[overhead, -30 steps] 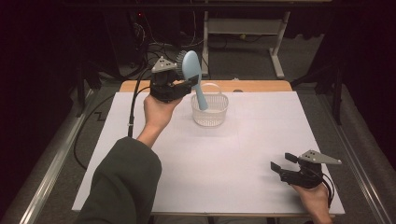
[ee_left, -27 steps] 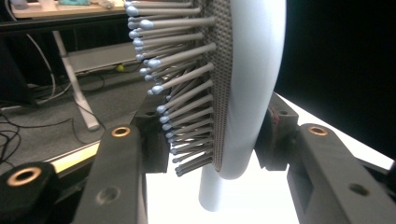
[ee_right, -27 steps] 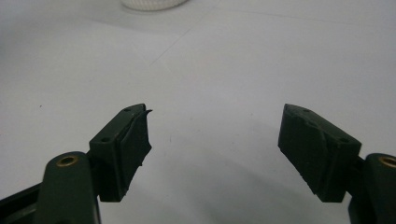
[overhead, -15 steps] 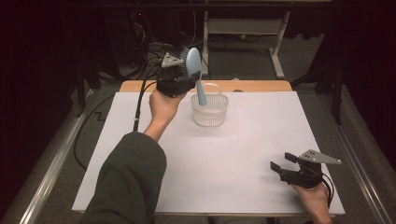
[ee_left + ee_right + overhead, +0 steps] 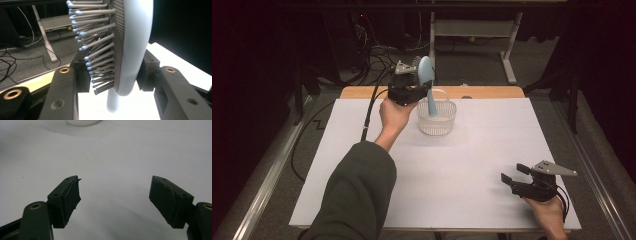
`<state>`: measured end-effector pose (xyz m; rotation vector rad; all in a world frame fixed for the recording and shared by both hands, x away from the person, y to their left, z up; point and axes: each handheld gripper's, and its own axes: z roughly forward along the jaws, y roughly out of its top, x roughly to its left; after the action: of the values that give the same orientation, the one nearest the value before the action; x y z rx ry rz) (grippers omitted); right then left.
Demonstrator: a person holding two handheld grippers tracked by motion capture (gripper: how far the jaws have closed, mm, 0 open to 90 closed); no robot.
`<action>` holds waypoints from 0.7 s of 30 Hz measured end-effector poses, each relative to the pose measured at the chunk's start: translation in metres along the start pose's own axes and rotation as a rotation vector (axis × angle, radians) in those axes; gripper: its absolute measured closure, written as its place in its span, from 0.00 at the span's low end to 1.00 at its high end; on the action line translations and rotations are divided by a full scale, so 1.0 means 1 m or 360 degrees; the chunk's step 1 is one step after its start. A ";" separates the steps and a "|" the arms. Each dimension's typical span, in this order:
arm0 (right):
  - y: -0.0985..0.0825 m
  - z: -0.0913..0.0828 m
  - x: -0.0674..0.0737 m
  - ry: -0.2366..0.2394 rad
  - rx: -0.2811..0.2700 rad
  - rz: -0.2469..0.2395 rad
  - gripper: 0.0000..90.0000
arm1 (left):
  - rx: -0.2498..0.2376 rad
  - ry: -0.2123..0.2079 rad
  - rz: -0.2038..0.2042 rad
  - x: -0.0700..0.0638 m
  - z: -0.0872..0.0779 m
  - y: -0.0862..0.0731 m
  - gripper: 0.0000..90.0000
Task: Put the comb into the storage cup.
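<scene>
A light blue hairbrush [image 5: 427, 82] stands upright, head up, handle pointing down into a small white mesh basket [image 5: 437, 120] at the back middle of the table. My left gripper [image 5: 414, 90] is shut on the brush head. In the left gripper view the grey bristles [image 5: 97, 47] face left and the pale blue back [image 5: 135, 45] faces right, with both jaws pressed against the head. At the front right, my right gripper [image 5: 512, 175] rests low over the white table cover, jaws open and nothing between them; the right gripper view gives the same gap [image 5: 115, 200].
A white sheet [image 5: 437, 170] covers the table, with a wooden edge [image 5: 492, 92] at the back. A cable [image 5: 369, 115] trails from the left gripper off the left side. Desk legs and wires lie on the floor behind. The basket's rim [image 5: 81, 122] shows far off.
My left hand has carried the brush rightward and lower, so its handle now hangs inside the basket. The right hand has stayed put.
</scene>
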<state>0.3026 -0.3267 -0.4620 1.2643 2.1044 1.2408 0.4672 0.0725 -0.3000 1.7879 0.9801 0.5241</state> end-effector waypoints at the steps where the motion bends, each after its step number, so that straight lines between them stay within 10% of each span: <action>1: 0.000 0.000 0.000 -0.0001 0.0000 -0.0001 0.28 | 0.0004 -0.0002 -0.0003 0.000 0.002 -0.001 0.58; 21: 0.000 -0.001 0.001 0.0009 0.0002 -0.0001 0.27 | 0.0088 0.0012 0.0025 -0.011 0.028 -0.014 0.58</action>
<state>0.3015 -0.3266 -0.4620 1.2622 2.1093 1.2446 0.4752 0.0504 -0.3235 1.8453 0.9946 0.5184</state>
